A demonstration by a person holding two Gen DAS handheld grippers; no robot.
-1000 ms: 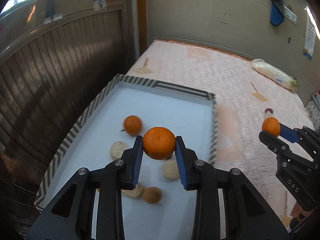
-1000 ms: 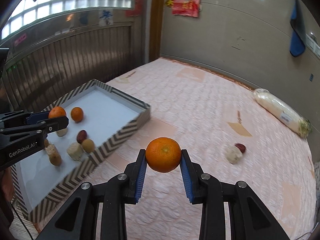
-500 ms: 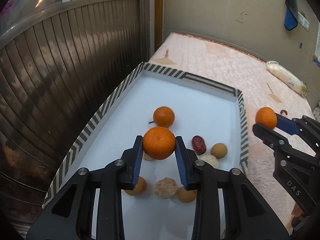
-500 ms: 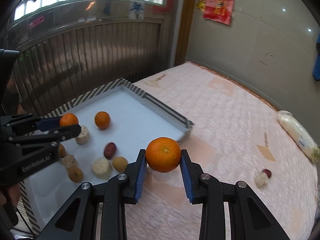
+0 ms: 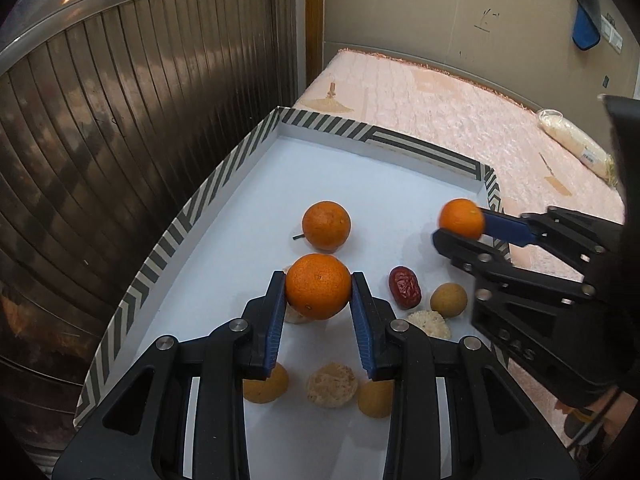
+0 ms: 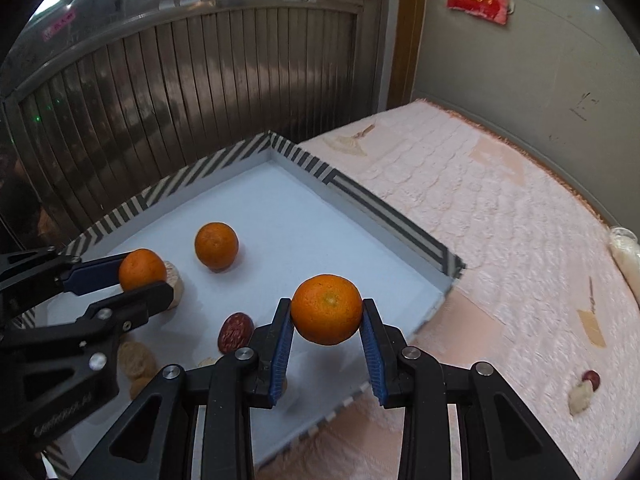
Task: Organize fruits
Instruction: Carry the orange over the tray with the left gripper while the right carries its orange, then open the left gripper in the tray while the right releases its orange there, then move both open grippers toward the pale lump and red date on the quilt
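Both fingers (image 5: 276, 308) (image 6: 370, 344) pairs pinch oranges (image 5: 318, 291) (image 6: 326, 309) above the tray (image 5: 224, 176).

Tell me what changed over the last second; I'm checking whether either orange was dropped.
Neither was let go. Both grippers moved toward the tray: the left gripper carries its orange further over the tray floor, and the right gripper brought its orange from over the bedspread to above the tray's near edge. The loose orange stayed put.

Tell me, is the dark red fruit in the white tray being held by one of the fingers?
No. The red date lies loose on the tray floor, while each pair of fingers grips an orange.
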